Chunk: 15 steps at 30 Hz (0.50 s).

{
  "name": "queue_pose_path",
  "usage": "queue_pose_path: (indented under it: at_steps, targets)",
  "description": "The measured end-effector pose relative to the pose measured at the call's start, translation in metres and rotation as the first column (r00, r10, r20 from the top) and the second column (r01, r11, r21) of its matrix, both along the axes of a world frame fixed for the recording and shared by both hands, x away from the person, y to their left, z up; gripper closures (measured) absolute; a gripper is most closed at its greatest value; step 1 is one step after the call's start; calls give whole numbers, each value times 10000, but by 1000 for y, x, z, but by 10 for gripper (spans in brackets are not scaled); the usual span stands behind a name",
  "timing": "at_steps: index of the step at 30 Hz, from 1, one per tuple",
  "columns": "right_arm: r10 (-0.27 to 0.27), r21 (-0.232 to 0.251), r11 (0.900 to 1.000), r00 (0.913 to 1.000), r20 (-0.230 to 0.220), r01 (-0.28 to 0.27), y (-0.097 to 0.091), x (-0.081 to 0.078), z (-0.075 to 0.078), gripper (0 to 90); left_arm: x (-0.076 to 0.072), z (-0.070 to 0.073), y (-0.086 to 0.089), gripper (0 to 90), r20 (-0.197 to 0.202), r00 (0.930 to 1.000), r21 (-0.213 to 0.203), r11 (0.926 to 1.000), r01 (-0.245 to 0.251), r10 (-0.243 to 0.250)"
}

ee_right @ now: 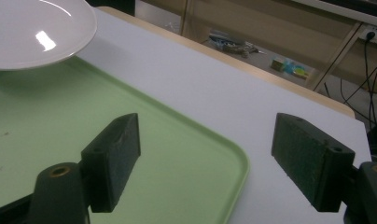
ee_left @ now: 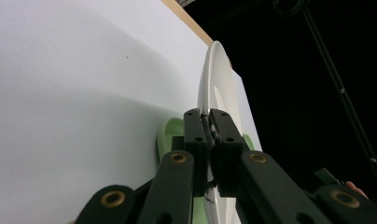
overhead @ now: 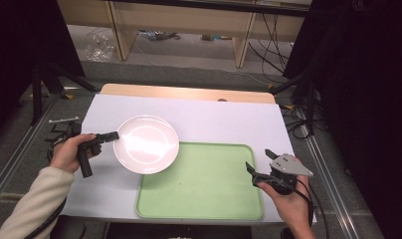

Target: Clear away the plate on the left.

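A round white plate [overhead: 147, 143] hangs over the top left corner of the green tray [overhead: 209, 194]. My left gripper [overhead: 113, 135] is shut on the plate's left rim, and the left gripper view shows the rim [ee_left: 209, 88] pinched edge-on between the two pads. My right gripper [overhead: 258, 164] stands open at the tray's right edge, with nothing between its fingers [ee_right: 114, 158]. In the right gripper view the plate [ee_right: 32, 32] floats above the tray [ee_right: 60, 126] at the upper left.
A white sheet [overhead: 214, 122] covers the table, with a wooden edge [overhead: 189, 93] at the back. Metal rails run along both sides. Wooden furniture and cables lie on the floor beyond.
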State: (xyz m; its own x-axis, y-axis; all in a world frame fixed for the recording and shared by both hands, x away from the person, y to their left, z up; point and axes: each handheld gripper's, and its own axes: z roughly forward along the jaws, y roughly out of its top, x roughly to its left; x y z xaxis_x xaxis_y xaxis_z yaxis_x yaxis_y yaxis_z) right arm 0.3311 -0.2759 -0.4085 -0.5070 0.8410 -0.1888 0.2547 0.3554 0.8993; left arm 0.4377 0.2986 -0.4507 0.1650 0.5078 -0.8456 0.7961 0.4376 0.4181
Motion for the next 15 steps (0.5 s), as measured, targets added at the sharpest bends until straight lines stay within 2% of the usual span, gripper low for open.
queue_pose_path:
  at_steps: [15]
  targets:
    - [-3,4,10000,10000,-4,3,0,0,0,246,1,-1,-7,857,-139,9994,-24,9995,322,-323]
